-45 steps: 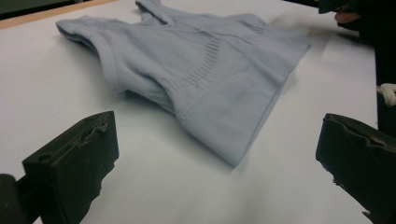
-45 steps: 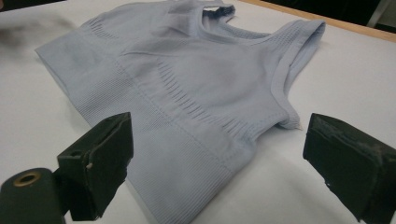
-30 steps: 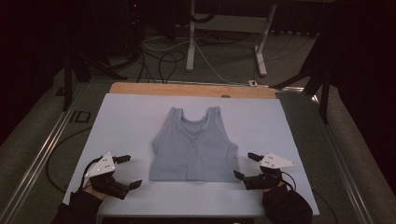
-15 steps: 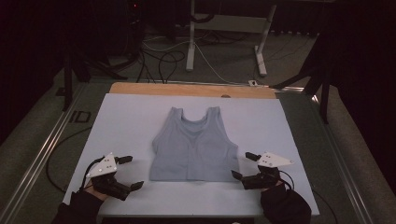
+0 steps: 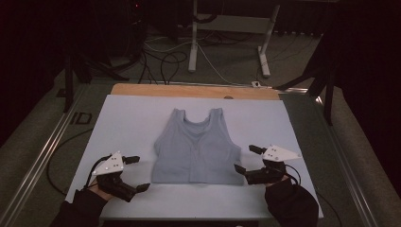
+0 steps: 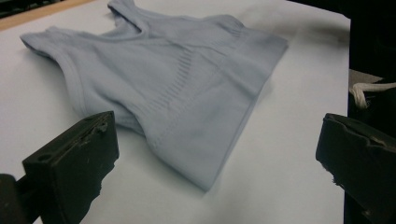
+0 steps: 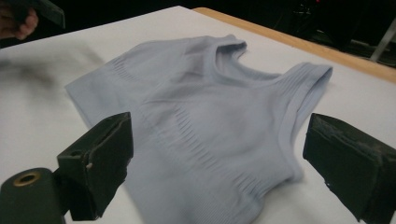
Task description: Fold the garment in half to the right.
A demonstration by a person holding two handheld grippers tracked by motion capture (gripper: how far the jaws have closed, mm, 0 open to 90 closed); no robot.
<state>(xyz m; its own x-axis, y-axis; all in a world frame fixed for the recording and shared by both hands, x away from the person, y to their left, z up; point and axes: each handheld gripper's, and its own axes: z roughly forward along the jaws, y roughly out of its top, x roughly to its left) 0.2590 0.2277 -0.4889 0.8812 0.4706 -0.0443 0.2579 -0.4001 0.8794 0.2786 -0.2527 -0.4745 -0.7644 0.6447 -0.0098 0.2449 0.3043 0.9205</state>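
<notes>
A pale blue tank top [image 5: 196, 149] lies flat mid-table. Over the last second the left gripper [image 5: 134, 173] has drifted back from its lower left corner, while the right gripper [image 5: 246, 159] edges closer beside its lower right corner; both gape wide, nothing grasped yet

The tank top [image 5: 196, 147] is a pale blue-grey, knitted with fine ribbed bands across the chest and along its hems. The counter [image 5: 127, 118] beneath it has a flat, pale lavender-white cover, and a strip of light tan wood [image 5: 189, 90] runs along its far edge. The left tool [image 5: 134, 173] has matt black jaws and a light grey plate dotted with dark spots; the right tool [image 5: 248, 159] is coloured the same. Both hands wear black gloves [image 5: 288, 201].
</notes>
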